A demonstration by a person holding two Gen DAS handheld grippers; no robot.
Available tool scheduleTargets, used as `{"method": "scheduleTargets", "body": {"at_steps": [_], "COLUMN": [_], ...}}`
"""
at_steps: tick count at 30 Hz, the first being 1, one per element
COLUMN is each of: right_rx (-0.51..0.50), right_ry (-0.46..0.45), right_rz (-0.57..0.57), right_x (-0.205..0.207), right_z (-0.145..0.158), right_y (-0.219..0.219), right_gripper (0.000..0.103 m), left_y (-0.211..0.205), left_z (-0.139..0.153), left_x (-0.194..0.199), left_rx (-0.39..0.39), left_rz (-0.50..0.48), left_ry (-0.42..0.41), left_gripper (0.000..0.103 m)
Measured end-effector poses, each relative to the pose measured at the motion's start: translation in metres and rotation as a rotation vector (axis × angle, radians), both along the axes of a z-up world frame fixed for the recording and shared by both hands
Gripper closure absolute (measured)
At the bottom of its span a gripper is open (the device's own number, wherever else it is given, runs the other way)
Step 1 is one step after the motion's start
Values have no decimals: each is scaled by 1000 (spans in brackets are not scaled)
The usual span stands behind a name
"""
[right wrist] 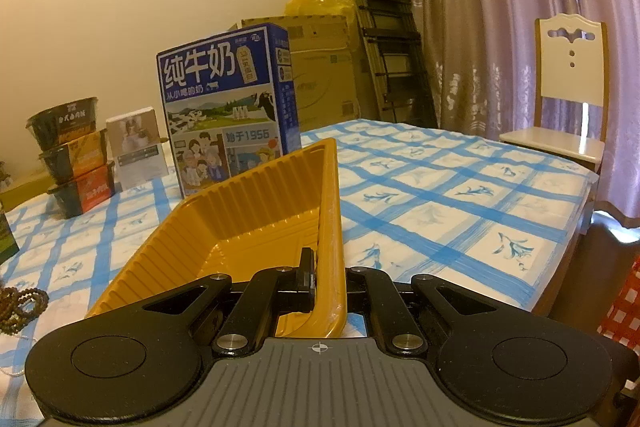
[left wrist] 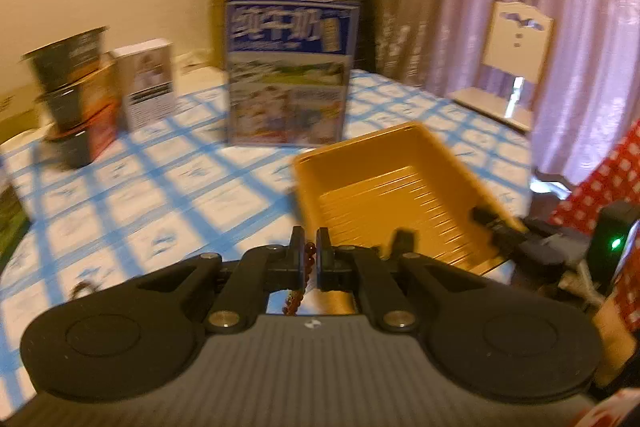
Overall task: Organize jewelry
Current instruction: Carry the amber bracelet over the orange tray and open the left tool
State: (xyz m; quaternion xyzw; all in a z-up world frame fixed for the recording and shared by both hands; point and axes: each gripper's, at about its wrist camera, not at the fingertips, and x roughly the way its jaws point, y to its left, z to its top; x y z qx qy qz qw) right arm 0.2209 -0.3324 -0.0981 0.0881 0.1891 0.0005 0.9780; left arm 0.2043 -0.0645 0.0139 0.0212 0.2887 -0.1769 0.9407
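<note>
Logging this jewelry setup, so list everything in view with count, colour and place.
tray: one, yellow, on the table, wall clamped
bead string: one, dark red, pinched, hanging
bead pile: one, brown, left of tray
milk box: one, blue, behind tray
bowls: three, black, stacked far left
small box: one, white, beside bowls
tablecloth: one, blue-checked
chair: one, white, by curtain
ladder: one, dark, folded in corner
left gripper: black, shut on beads
right gripper: black, shut on tray
</note>
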Motion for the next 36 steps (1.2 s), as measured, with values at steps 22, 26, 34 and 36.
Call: {"method": "scheduleTargets", "body": {"at_steps": [22,26,34,36], "right_rx": [29,30,29,28], "right_ry": [6,7,6,5], "right_rz": [2,1,2,2], "right_x": [0,0,0,0], "right_z": [0,0,0,0], "right_y": [-1,-2,-2,-2], "right_gripper": [97,97,97,97], "left_y": [-114,-118,-112,-107], "left_z": [-32,-39,-38,-35], "left_x": [43,46,49,48], "left_rx": [-95,-106,-122,-115], "left_rz": [-237,-237,-210,-198], "left_ry": [83,115,123,112], "left_gripper": [99,99,90,88]}}
